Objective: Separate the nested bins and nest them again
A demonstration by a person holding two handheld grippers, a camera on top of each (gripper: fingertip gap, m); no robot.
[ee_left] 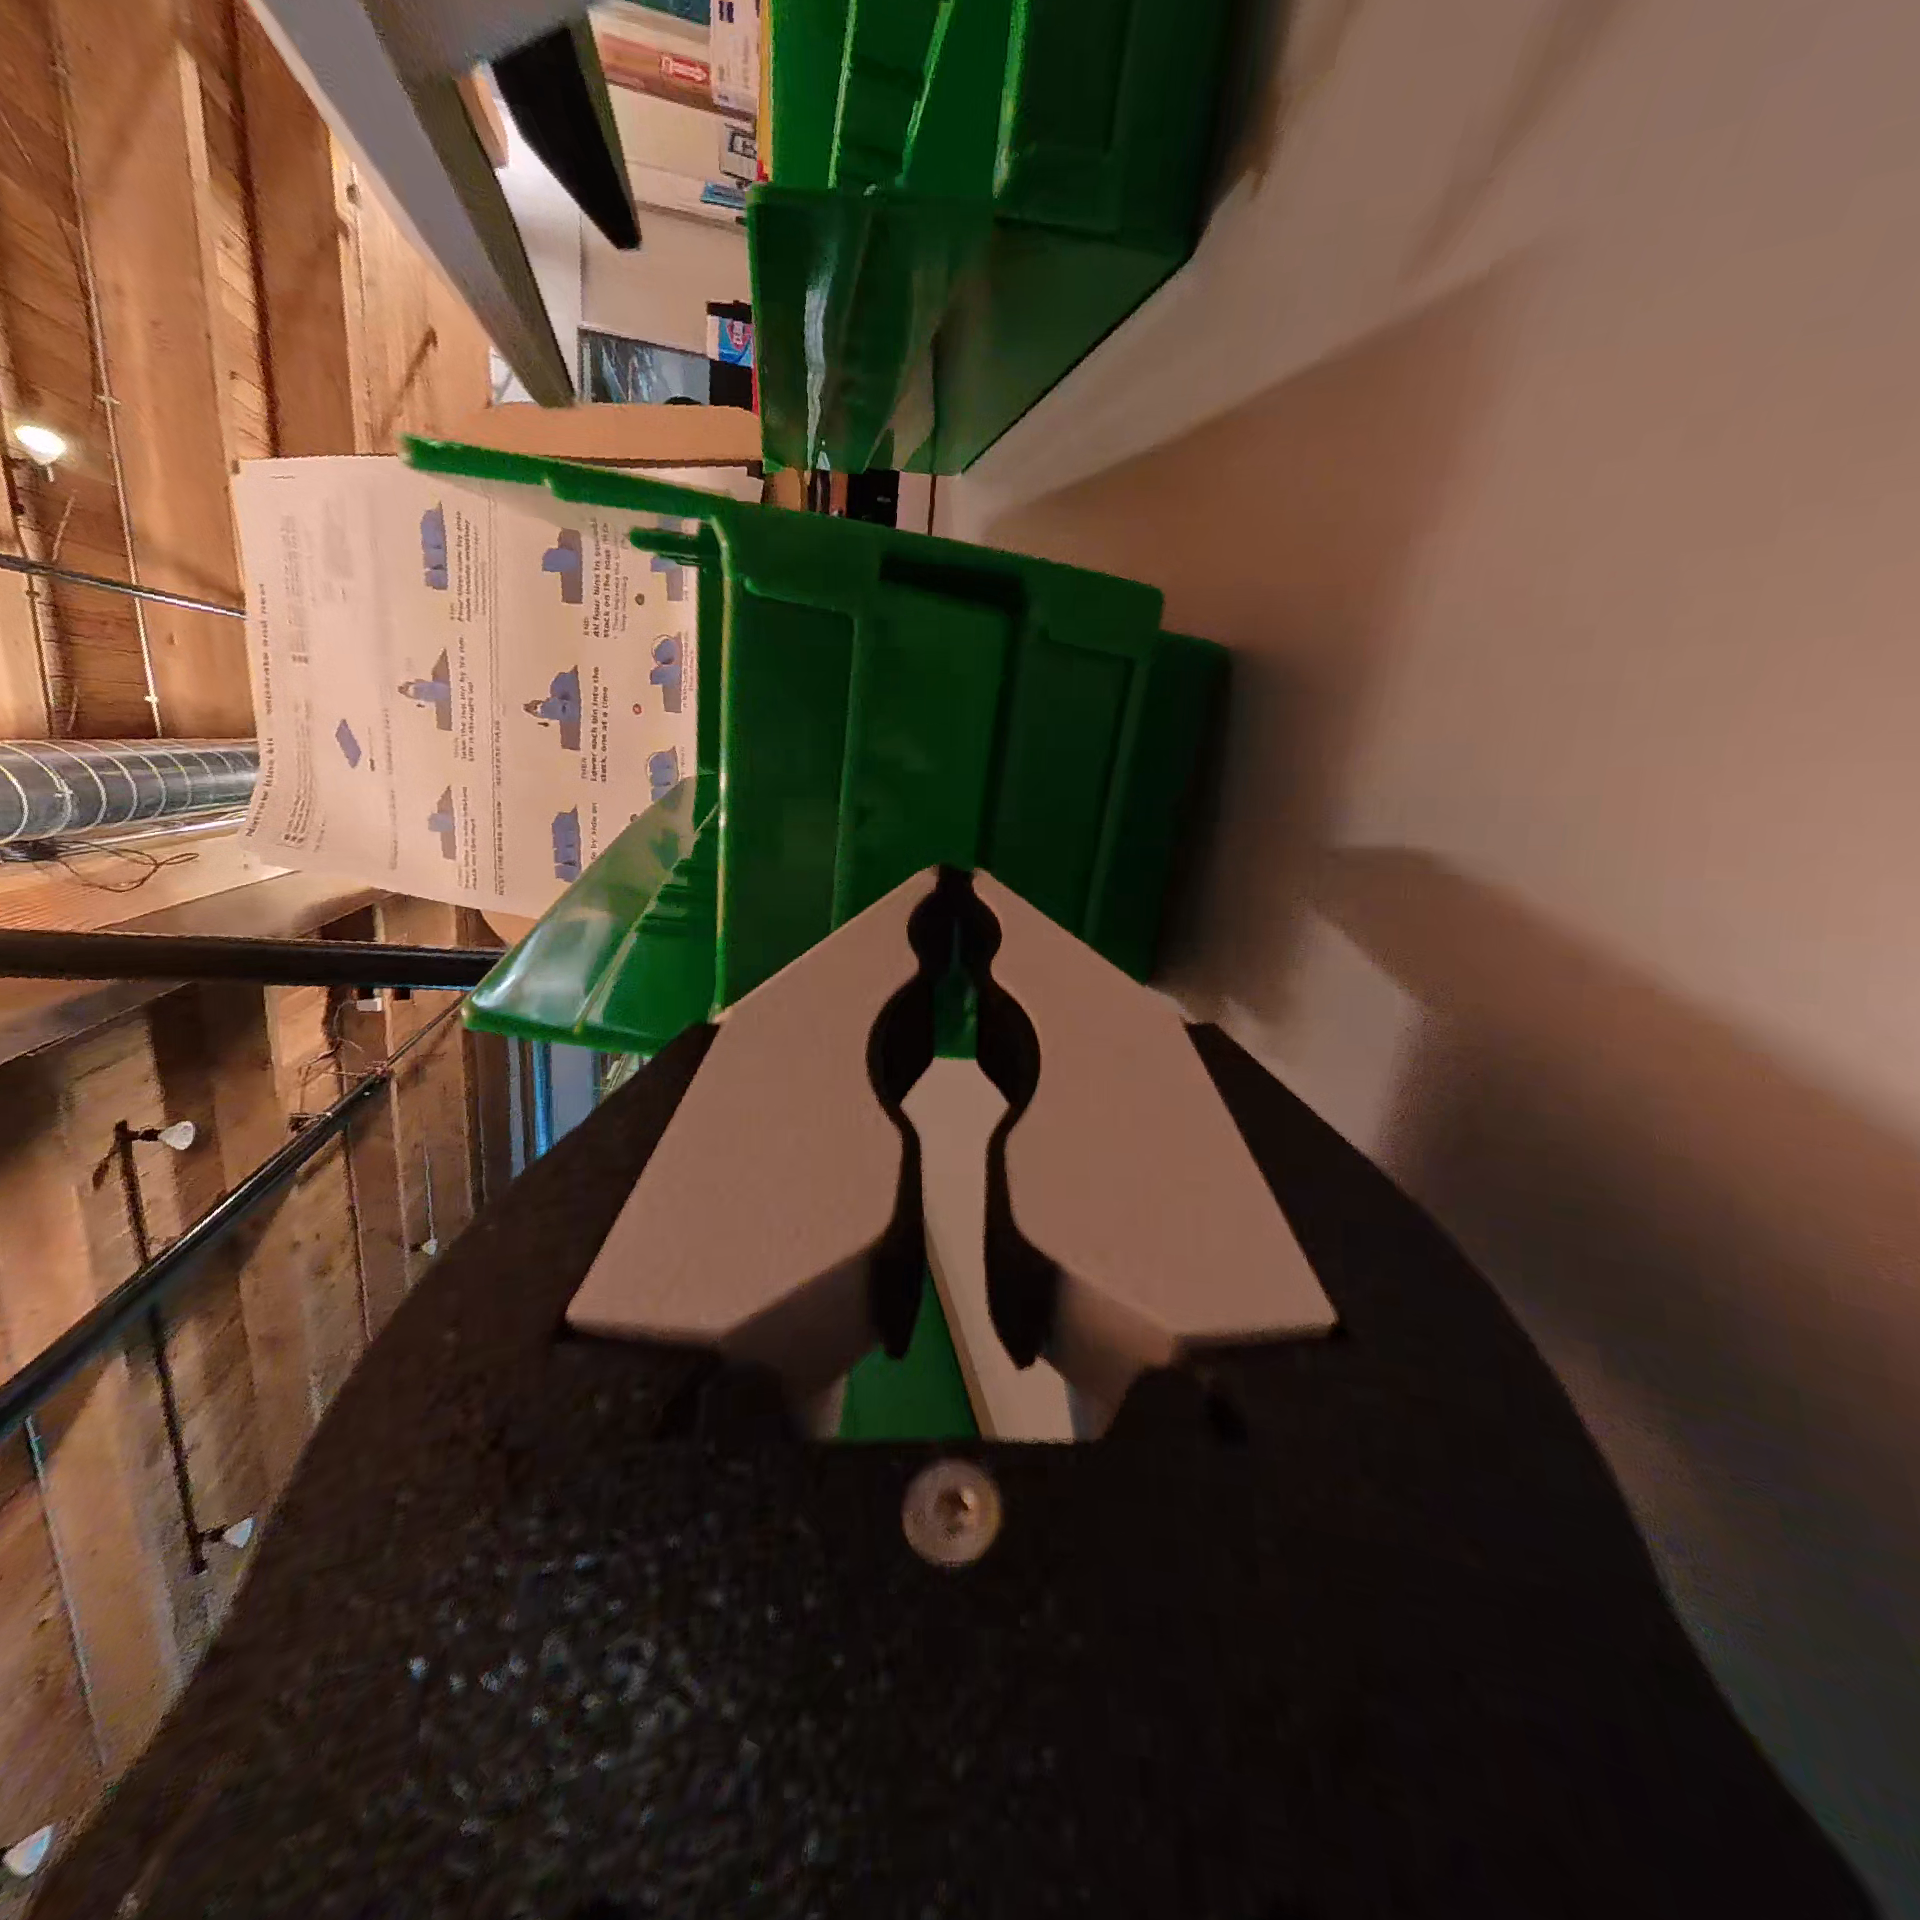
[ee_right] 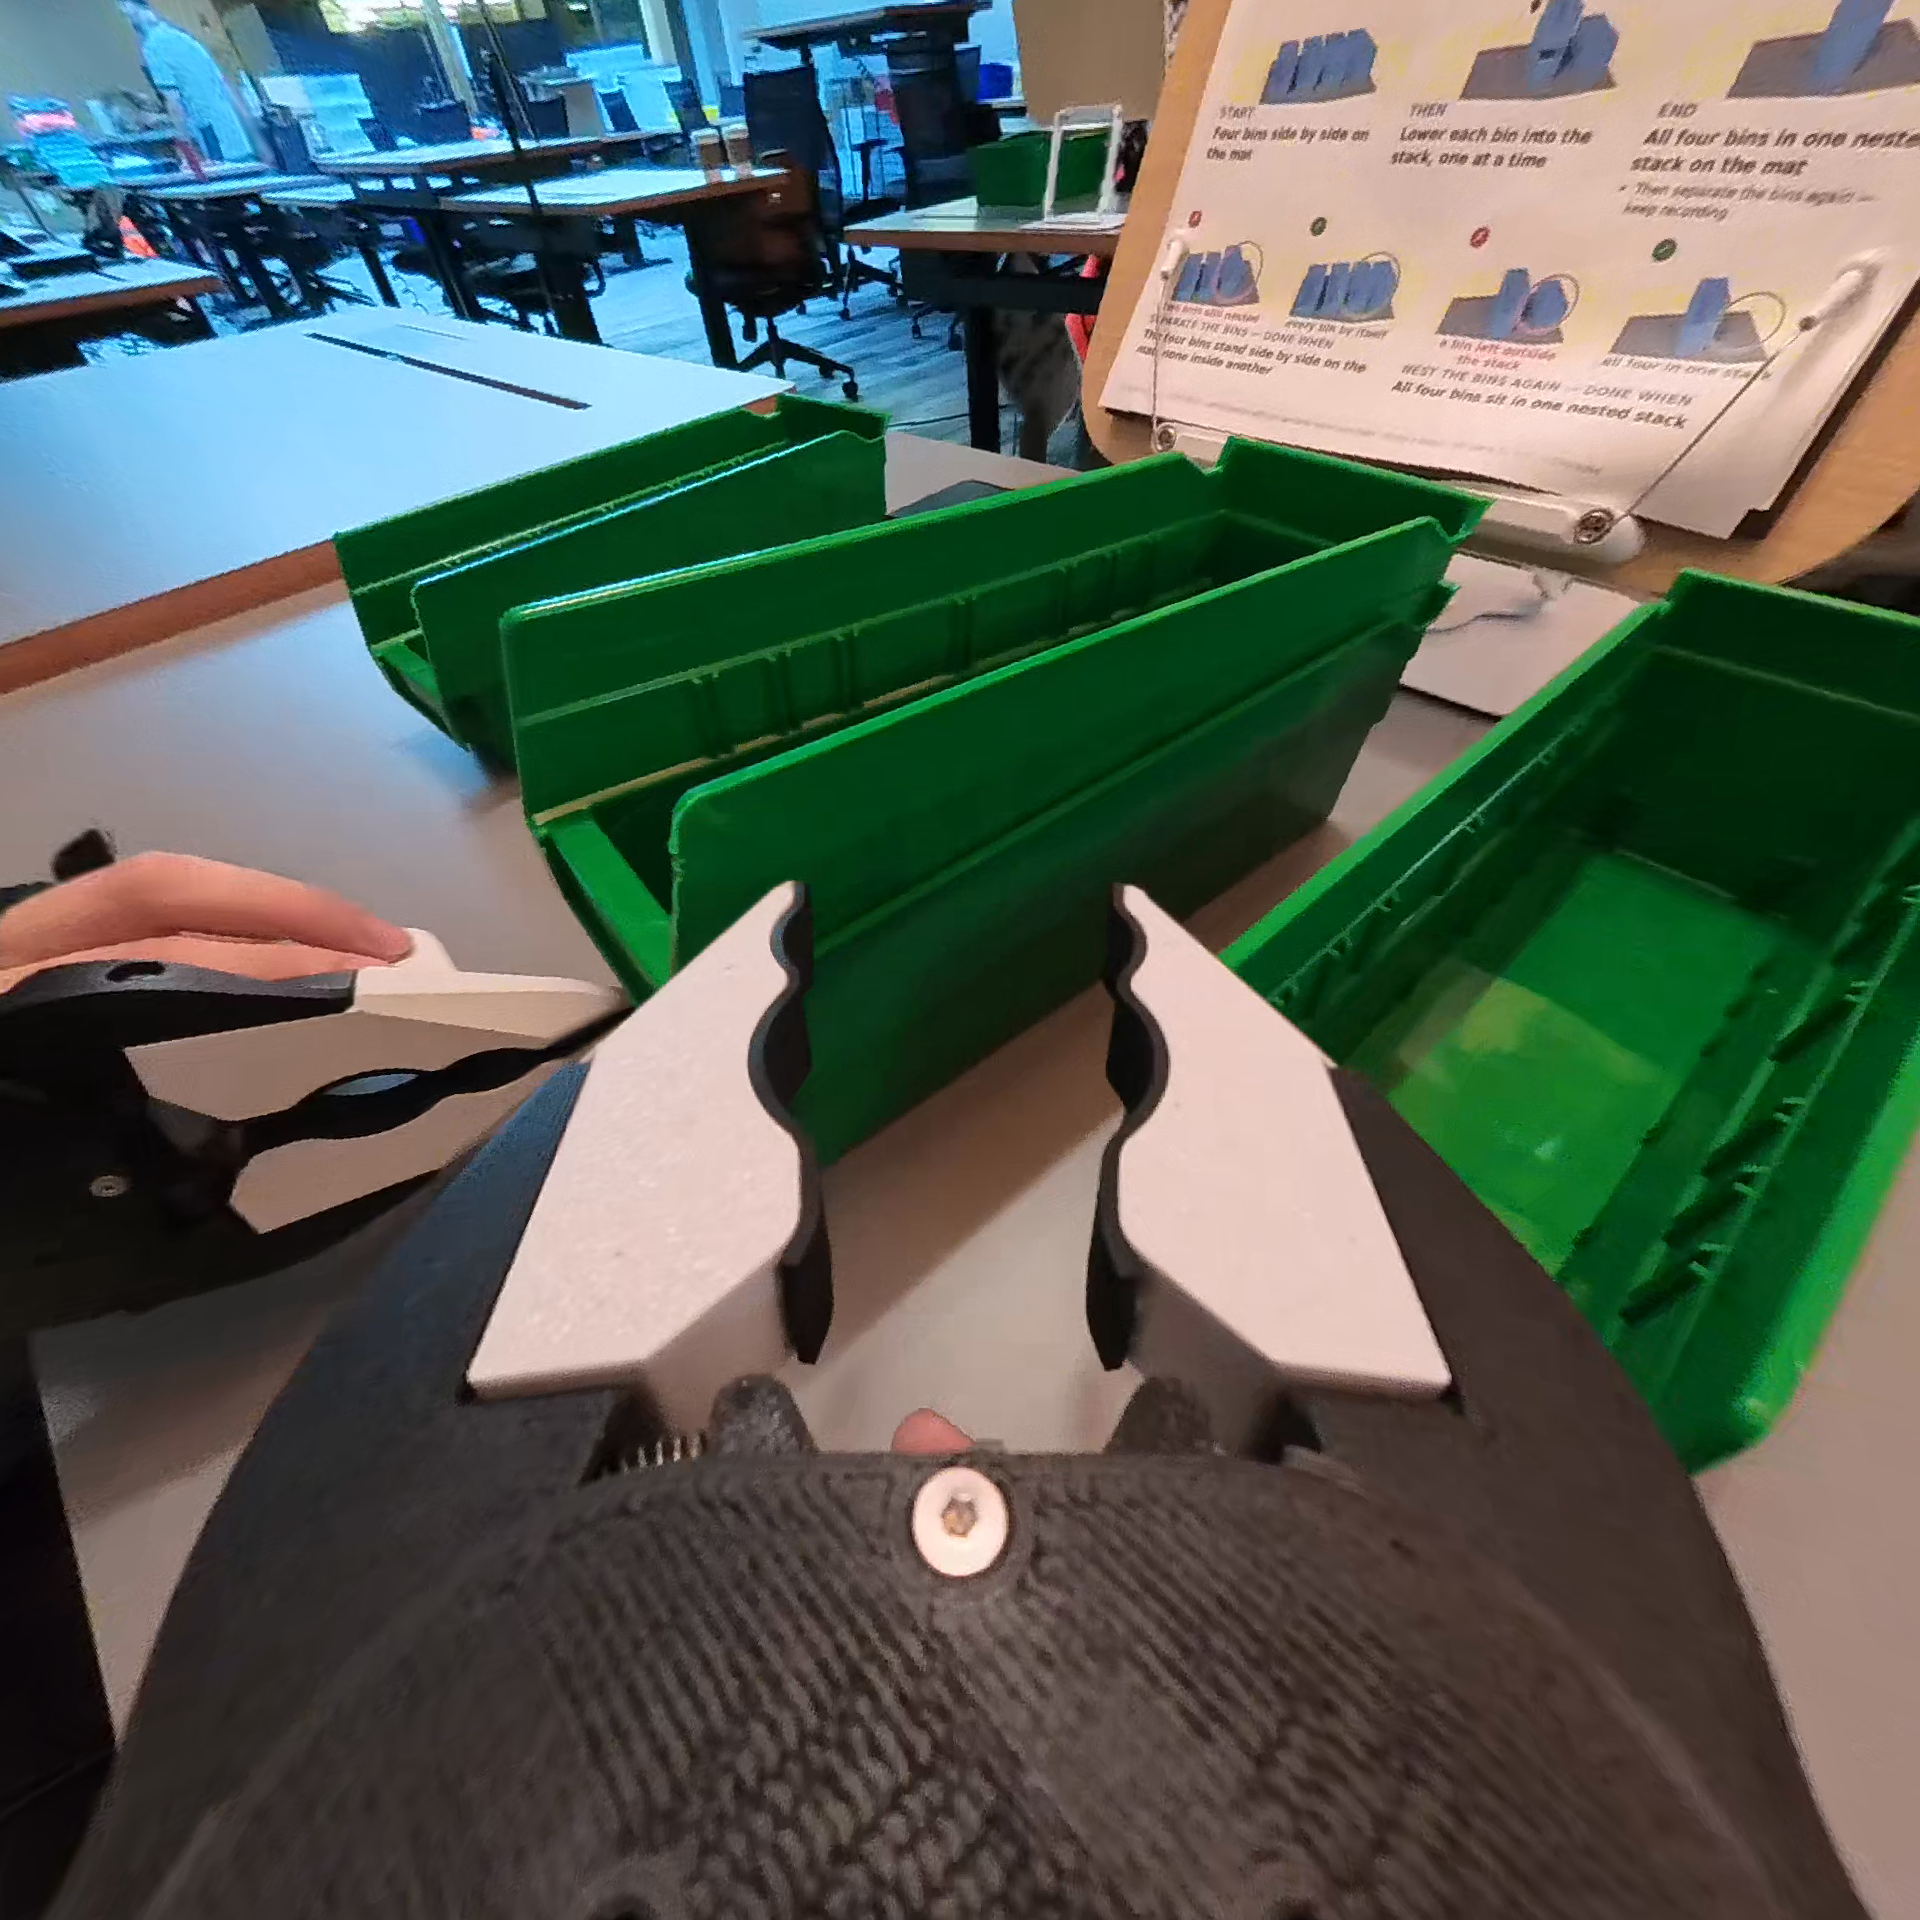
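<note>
Several green bins stand on the grey table. The middle bin looks like two nested bins. My left gripper is turned on its side and shut, its tips at the near end face of this bin. I cannot tell whether the pads pinch a lip there. It also shows in the right wrist view, shut, at the bin's front corner. My right gripper is open beside the middle bin's near side wall, which shows between the fingers. No pad touches the wall.
Another green bin lies to the left and an open one to the right. An instruction sheet on a board stands behind the bins. A person's hand rests on the left gripper. More bins show in the left wrist view.
</note>
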